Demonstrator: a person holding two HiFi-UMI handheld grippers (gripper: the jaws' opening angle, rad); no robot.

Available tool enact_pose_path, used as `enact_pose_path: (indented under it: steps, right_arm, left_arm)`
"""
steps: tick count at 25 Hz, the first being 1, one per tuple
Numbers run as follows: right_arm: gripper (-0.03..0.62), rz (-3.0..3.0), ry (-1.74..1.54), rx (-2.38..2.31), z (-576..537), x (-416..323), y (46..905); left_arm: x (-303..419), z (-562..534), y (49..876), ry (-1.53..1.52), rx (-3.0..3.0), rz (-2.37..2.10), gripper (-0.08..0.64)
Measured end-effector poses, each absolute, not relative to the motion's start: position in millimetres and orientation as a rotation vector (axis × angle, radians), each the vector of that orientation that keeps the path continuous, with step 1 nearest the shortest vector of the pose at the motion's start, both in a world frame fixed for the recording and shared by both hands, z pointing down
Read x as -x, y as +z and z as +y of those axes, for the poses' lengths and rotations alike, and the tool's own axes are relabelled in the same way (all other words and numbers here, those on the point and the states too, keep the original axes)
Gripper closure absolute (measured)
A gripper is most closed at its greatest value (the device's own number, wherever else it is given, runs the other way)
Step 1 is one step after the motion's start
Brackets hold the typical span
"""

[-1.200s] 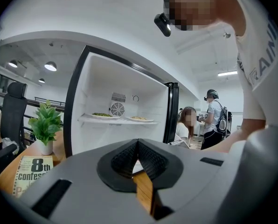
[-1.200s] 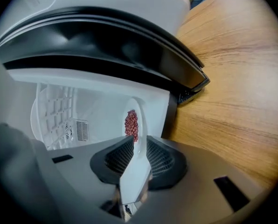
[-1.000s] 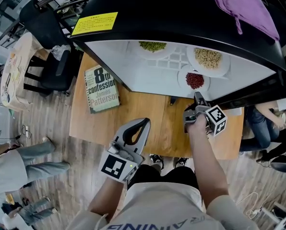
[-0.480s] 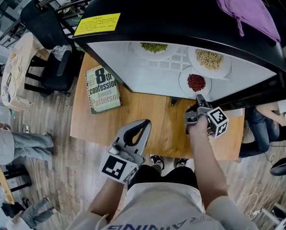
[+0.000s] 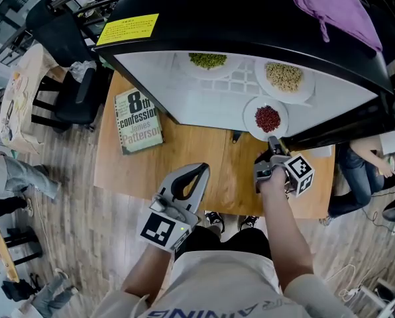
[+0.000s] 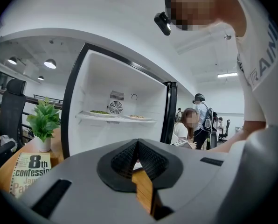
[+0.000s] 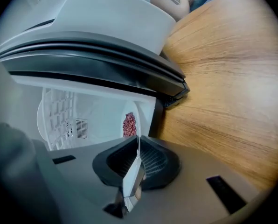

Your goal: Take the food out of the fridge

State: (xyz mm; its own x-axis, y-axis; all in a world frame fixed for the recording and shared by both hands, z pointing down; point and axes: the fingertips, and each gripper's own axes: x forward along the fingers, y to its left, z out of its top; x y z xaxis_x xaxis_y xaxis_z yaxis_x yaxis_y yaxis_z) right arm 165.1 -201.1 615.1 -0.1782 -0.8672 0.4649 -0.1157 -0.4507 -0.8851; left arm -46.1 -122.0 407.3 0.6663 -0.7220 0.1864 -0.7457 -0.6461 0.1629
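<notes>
The open fridge holds three white plates: green beans, pale grains and red beans. The red bean plate lies nearest the front edge. My right gripper has just been closing and is shut on that plate's near rim. In the right gripper view the rim shows edge-on between the pads, with the red beans beyond. My left gripper hovers over the wooden table, shut and holding nothing. In its own view the left gripper faces the fridge.
A book lies on the table's left part. A purple cloth sits on top of the fridge. A black chair stands at the left and a potted plant beside the fridge. Seated people are at the right.
The right gripper has closed on the red bean plate's rim and drawn back a little with it toward the fridge's front edge. The left gripper has stayed where it was.
</notes>
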Motion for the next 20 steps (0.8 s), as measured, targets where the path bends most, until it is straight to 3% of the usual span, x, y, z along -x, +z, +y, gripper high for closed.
enact_pose_path:
  steps: [20]
  right_arm:
    - [0.561,1.210,-1.580,1.304,-208,-163,601]
  left_arm:
    - [46,-108,409,0.199,-2.677,-1.203,0.551]
